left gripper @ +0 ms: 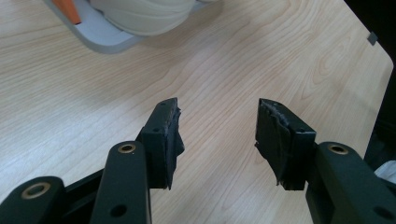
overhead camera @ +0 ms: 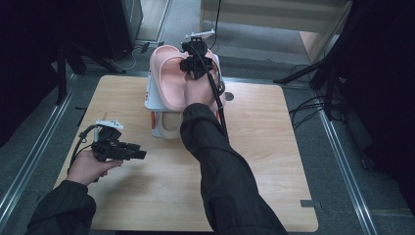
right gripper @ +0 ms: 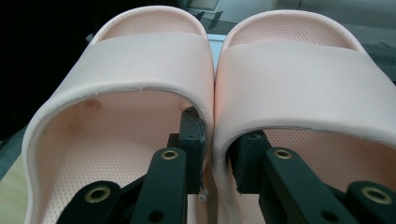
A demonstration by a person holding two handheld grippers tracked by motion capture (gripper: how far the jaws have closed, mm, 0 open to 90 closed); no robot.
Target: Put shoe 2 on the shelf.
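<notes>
Pressure from the right tongs (right gripper: 215, 161) stays even on both pink slippers' (right gripper: 212, 88) inner walls; left tongs (left gripper: 217, 135) hang released over the tabletop (left gripper: 224, 60).

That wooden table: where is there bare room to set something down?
The table is bare right of the sleeve, out to its right edge, and along the near edge between both arms. The far middle is crowded: pink slippers on a rack, pinched by the right gripper. The left gripper hovers open at left.
</notes>
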